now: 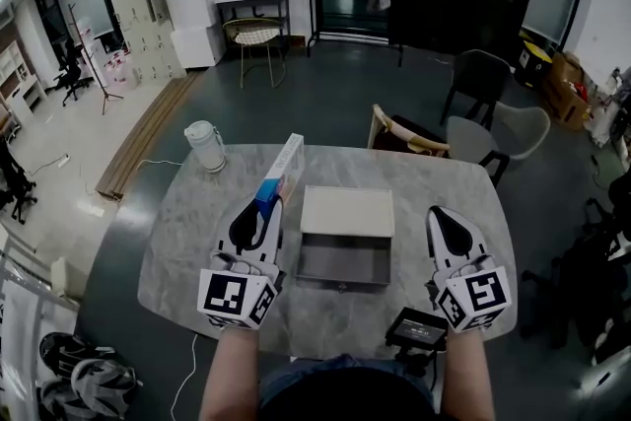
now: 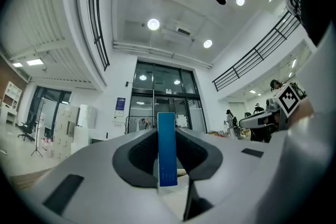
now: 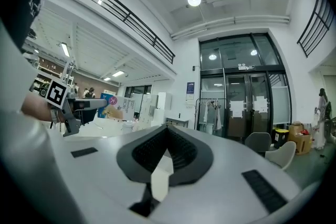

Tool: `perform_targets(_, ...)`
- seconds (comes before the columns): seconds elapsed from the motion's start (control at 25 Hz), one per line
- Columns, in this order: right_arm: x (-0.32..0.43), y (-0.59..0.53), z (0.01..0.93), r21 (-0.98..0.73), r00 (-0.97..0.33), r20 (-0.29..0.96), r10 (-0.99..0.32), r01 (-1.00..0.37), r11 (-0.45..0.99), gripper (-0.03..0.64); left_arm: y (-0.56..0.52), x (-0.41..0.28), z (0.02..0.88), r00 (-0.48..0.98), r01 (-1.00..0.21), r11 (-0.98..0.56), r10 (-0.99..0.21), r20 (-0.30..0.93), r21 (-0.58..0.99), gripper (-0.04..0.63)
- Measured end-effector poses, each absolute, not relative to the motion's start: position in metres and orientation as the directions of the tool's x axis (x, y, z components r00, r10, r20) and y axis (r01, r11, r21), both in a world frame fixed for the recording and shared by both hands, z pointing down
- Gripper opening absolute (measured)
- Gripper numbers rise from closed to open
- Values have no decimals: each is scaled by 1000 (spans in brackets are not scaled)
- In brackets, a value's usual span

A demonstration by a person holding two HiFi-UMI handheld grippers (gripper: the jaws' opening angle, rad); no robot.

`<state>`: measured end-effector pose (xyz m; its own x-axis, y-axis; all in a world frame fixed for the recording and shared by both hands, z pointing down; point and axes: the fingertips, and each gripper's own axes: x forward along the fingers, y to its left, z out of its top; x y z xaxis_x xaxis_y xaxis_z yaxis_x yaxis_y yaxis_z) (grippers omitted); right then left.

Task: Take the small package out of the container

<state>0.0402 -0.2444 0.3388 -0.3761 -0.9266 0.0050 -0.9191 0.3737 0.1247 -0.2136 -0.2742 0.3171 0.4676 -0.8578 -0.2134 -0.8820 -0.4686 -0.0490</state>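
Observation:
A long, flat blue-and-white package (image 1: 283, 167) is raised over the table to the left of the container, with my left gripper (image 1: 263, 208) shut on its near end. In the left gripper view its blue edge (image 2: 167, 148) stands upright between the jaws. The container (image 1: 346, 211) is a white box in the middle of the table; its grey drawer (image 1: 344, 263) is pulled out toward me and looks bare inside. My right gripper (image 1: 442, 216) hovers to the right of the box. Its jaws (image 3: 167, 134) are shut with nothing between them.
A white jug (image 1: 205, 145) stands at the far left of the marble table (image 1: 187, 242). A black device (image 1: 418, 328) sits at the near edge by my right wrist. Chairs (image 1: 493, 128) stand behind the table's far right side.

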Motion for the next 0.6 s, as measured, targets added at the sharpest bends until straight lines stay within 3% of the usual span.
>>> perform_targets(0.6,36,-242,332,138,-353,7,-936,-926,350,25,-272,-220,308,483,-873,-485,-846,-226,-52,94)
